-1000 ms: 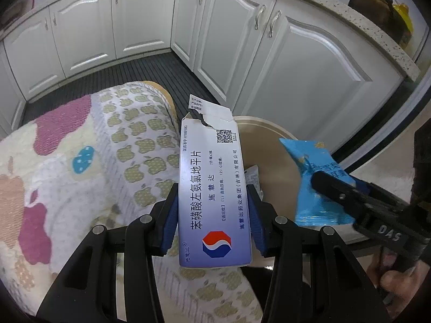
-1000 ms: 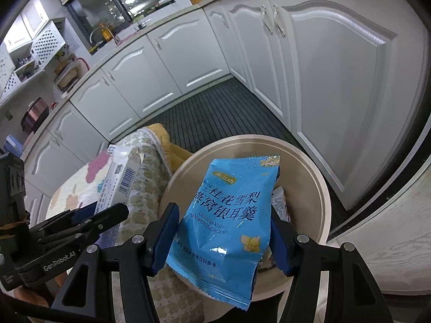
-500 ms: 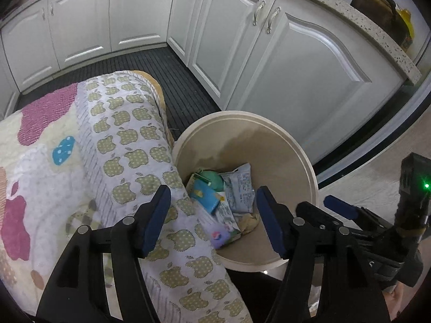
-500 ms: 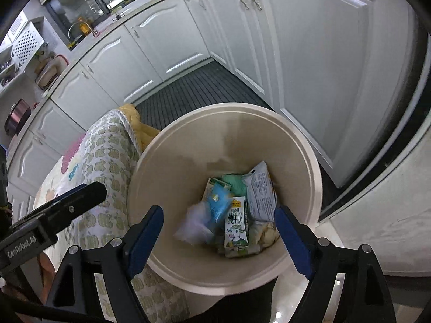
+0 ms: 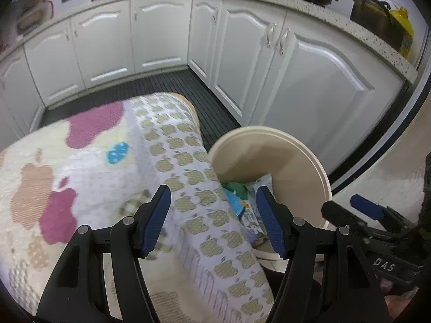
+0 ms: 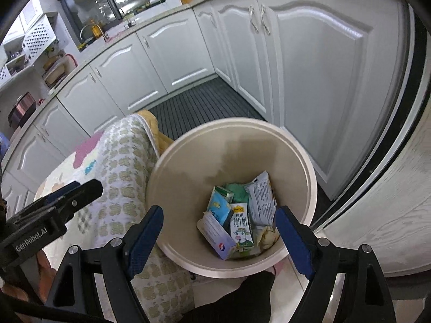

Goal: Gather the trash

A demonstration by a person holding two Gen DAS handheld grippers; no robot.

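- Left gripper (image 5: 212, 220): fingers spread, nothing between them; hovering over the patterned cloth (image 5: 113, 167) beside the bin (image 6: 172, 167).
- Trash (image 6: 237, 220): heaped at bin bottom, apparently dropped in.
- Right gripper (image 6: 218, 239): released, empty, poised over bin mouth.

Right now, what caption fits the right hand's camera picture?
Open right gripper above a round bin holding a milk carton, packets and a small box.

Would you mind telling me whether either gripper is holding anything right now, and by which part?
Nothing is held. The left gripper and the right gripper both stand open and empty; the trash lies in the bin.
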